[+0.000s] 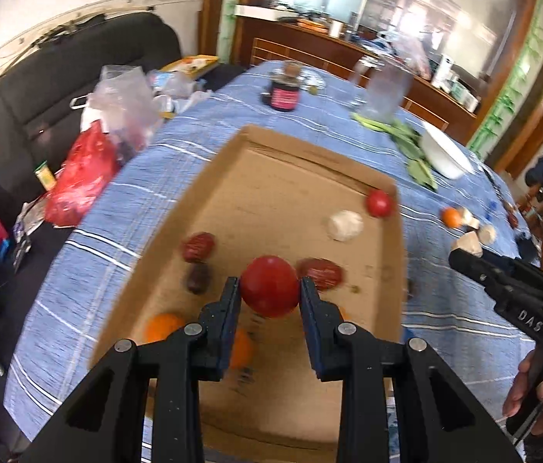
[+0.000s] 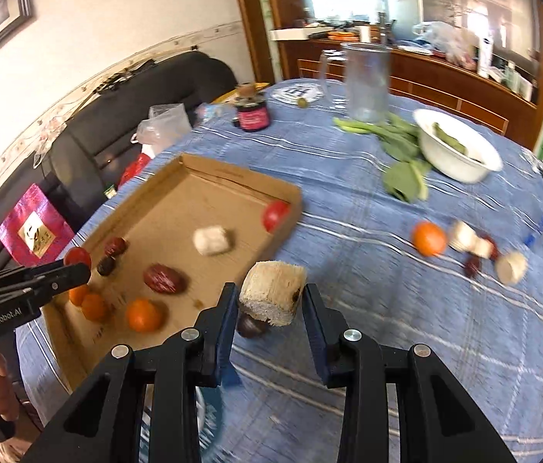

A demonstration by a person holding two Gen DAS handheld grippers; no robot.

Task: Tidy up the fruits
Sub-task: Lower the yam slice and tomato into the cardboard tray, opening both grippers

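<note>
My left gripper [image 1: 270, 289] is shut on a red tomato [image 1: 269, 286] and holds it above the cardboard tray [image 1: 256, 177]. The tray holds a second tomato [image 1: 378, 203], a white chunk [image 1: 344, 225], red dates [image 1: 319, 273] and oranges [image 1: 163, 326]. My right gripper [image 2: 270, 301] is shut on a pale fibrous chunk [image 2: 273, 293], held above the blue cloth just right of the tray [image 2: 209, 177], with a dark date [image 2: 250, 326] beneath it. An orange [image 2: 429, 238], pale chunks [image 2: 510, 267] and dates [image 2: 473, 266] lie loose on the cloth to the right.
A white bowl [image 2: 456, 154] with greens [image 2: 402, 181], a clear plastic jug [image 2: 366, 81] and a dark jar [image 2: 252, 114] stand at the table's far side. A black sofa [image 2: 136, 88] with bags lies left of the table.
</note>
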